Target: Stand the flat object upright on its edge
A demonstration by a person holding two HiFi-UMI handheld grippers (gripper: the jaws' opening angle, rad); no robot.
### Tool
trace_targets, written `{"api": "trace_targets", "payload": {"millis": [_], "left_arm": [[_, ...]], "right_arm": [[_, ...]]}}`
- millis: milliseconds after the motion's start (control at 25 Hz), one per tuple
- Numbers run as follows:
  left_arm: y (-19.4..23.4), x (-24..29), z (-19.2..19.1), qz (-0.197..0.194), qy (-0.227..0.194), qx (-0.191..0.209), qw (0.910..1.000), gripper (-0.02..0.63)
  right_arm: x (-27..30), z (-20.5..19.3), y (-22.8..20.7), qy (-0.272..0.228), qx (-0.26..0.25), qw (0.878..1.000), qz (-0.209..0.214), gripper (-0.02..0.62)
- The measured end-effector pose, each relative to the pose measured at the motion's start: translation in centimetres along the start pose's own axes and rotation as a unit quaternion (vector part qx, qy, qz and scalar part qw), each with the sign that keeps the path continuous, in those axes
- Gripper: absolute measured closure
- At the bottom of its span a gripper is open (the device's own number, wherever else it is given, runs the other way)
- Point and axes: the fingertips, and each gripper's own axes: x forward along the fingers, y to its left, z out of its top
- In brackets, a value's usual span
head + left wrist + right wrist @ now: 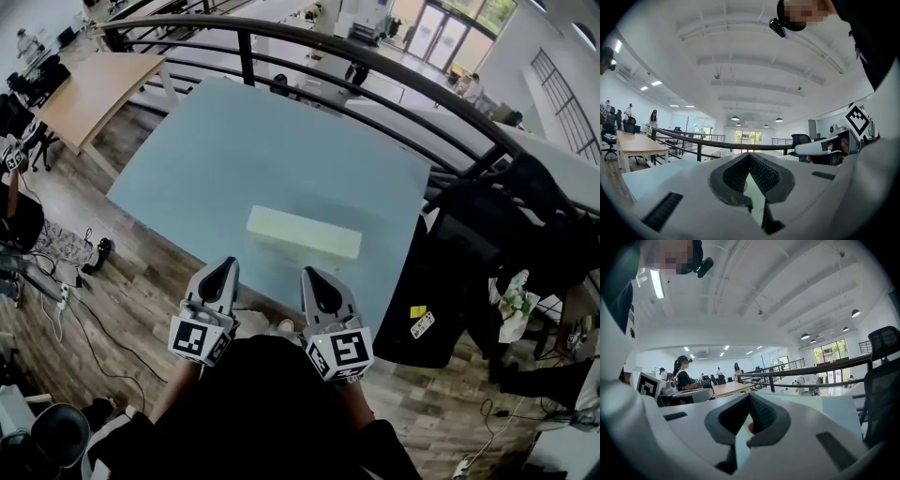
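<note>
A pale yellow-green flat block (303, 232) lies on its broad face on the light blue table (234, 141), toward the near edge. My left gripper (221, 269) hovers at the table's near edge, just short of the block's left end, shut and empty. Beside it, the right gripper (313, 278) sits a little in front of the block's middle, also shut with nothing in it. In the left gripper view the ribbed pads (759, 173) meet at the tip. The right gripper view shows its pads (761, 414) closed together too. Neither gripper view shows the block.
A black railing (375, 70) curves round the table's far side. A wooden desk (94, 89) stands at the upper left. A black chair with dark bags (469, 272) crowds the table's right edge. Cables (66, 281) trail over the wood floor at left. People sit at desks in the distance.
</note>
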Motion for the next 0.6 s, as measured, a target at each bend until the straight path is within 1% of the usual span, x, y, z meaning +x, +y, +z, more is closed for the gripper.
{"api": "trace_targets", "payload": {"millis": [320,600], "left_arm": [[0.09,0.15,-0.01,-0.007,0.000,0.007,1.0000,0.603],[0.07,0.04,0.33,-0.007,-0.002,-0.001,1.0000,0.603]], "right_arm": [[-0.01,-0.36,-0.03,0.007,0.007,1.000,-0.005,0.588],[0.29,-0.44,0.45,0.010,0.011,1.000,0.002,0.588]]}}
